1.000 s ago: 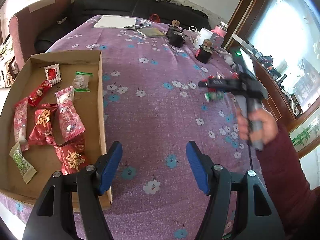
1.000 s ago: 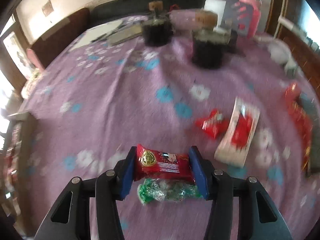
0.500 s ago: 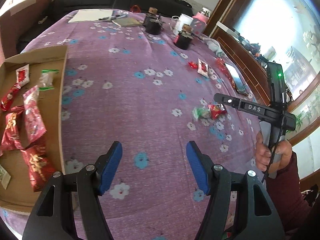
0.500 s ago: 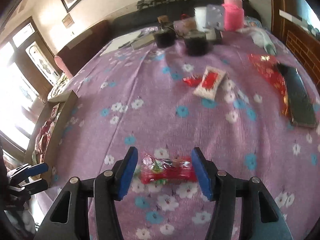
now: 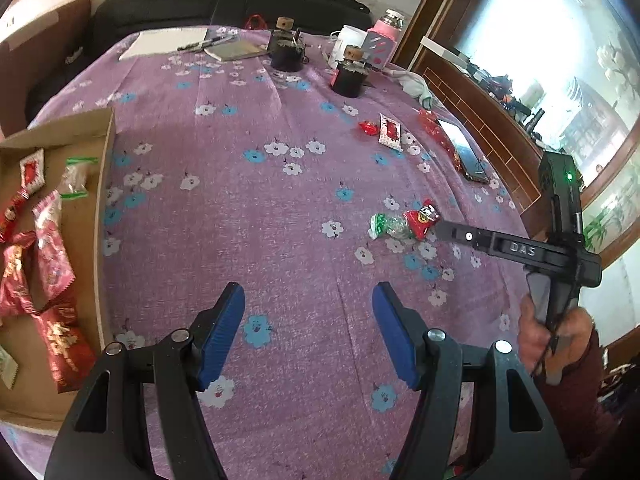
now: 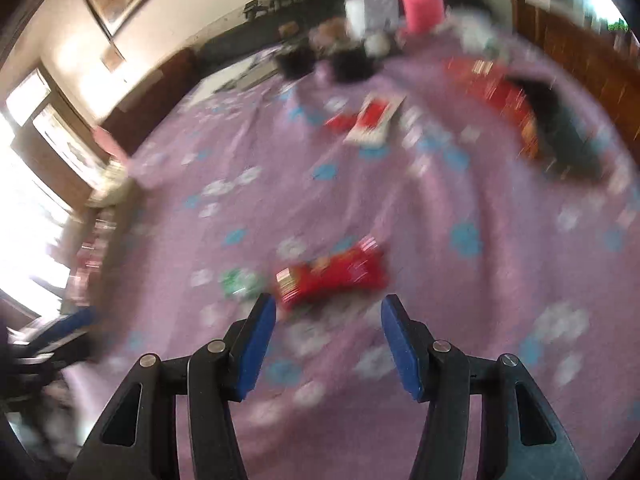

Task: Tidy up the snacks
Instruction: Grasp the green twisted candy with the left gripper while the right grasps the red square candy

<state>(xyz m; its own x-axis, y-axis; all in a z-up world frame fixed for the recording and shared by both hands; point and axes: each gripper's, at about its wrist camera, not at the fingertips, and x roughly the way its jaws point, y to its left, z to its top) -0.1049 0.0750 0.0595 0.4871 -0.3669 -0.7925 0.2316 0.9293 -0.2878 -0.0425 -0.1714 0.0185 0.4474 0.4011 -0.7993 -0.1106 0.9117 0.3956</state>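
Near right edge of surface: red snack packet (image 6: 332, 276) and green candy (image 6: 239, 283) lie side by side on the purple floral cloth (image 5: 256, 208), touching or nearly so; blur in right wrist view, can't confirm.
Right hand-held gripper (image 6: 328, 344): blue pads spread wide, nothing between them; red packet sits just ahead of the fingertips, slightly toward the left pad; green candy further left, outside the left pad.
Same from left wrist view: right hand-held gripper (image 5: 438, 227) comes in from the right edge, tip just beside the red snack packet (image 5: 420, 220); green candy (image 5: 386, 227) on the far side of the packet from the tip.
Left hand-held gripper (image 5: 308, 332): pads spread apart, empty, over bare cloth near the front edge; well apart from the red packet and green candy, which lie ahead and to its right.
Cardboard box (image 5: 102, 216): at left edge of surface, holds several red and pink snack packets plus a green-tipped clear one.
Other loose snacks: small red candy (image 5: 369, 128) and white-red packet (image 5: 390, 133) toward far right of surface, near a phone (image 5: 464, 152).
Far edge: two dark jars, white mug, pink bottle, notepad.
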